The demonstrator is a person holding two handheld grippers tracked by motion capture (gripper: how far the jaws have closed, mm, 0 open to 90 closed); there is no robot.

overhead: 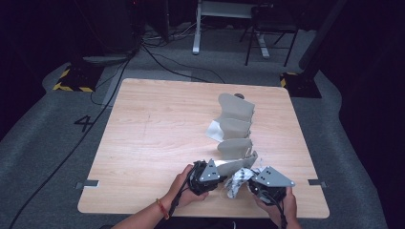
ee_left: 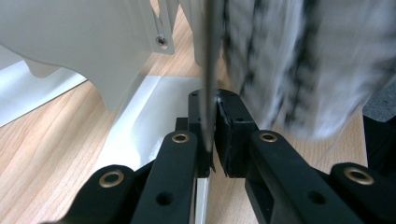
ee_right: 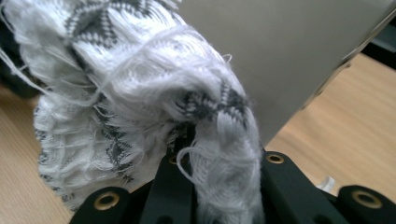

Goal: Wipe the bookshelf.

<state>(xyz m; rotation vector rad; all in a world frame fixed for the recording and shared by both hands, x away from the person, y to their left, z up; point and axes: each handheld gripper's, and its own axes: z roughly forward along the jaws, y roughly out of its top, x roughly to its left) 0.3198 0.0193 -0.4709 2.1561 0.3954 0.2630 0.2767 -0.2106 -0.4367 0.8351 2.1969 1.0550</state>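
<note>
A grey folding rack of several curved panels [overhead: 234, 126] stretches from mid-table toward me. My left gripper [overhead: 219, 172] is shut on the thin edge of its nearest panel [overhead: 236, 165]. In the left gripper view that panel edge [ee_left: 208, 70] runs straight down between the closed jaws of the left gripper [ee_left: 210, 122]. A white knitted sock with a dark pattern [overhead: 237, 181] hangs bunched beside that panel. My right gripper [overhead: 249, 183] is shut on it. Seen along the right gripper [ee_right: 219, 154], the sock [ee_right: 130, 84] spills over both jaws, with the grey panel [ee_right: 289, 51] right behind.
The wooden table [overhead: 157, 138] is bare to the left of the rack. A white flap [overhead: 214, 130] sticks out from the rack's left side. The sock [ee_left: 299, 60] shows blurred at the right of the left gripper view. Cables and chair legs lie on the floor beyond.
</note>
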